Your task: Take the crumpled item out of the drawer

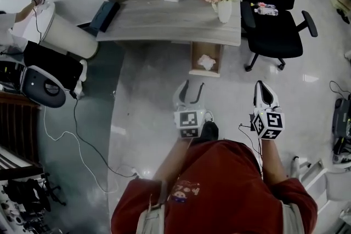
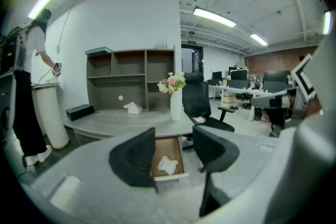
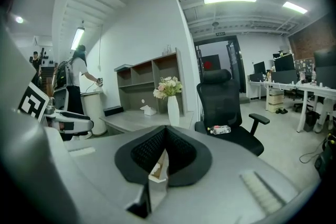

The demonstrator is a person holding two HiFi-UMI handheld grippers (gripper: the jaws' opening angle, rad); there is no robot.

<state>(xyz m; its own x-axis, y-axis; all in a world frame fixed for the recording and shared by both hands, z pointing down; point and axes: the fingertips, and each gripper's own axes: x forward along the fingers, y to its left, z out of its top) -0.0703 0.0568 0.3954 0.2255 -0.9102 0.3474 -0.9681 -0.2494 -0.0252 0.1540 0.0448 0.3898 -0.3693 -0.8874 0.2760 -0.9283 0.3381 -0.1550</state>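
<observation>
White crumpled paper (image 1: 207, 62) in open wooden drawer (image 1: 205, 73); left tool (image 1: 193, 85) agape, right tool (image 1: 260, 85) closed, both empty; advance centred, pinch gently.

Head view steeply down, gripper views level at distant desk (image 1: 164, 19), drawer (image 1: 204, 73) shared

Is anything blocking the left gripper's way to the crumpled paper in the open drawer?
Nothing visible does. The drawer is pulled out, the crumpled paper lies uncovered in it, and only bare floor separates it from the open left gripper. The chair stands aside.
</observation>
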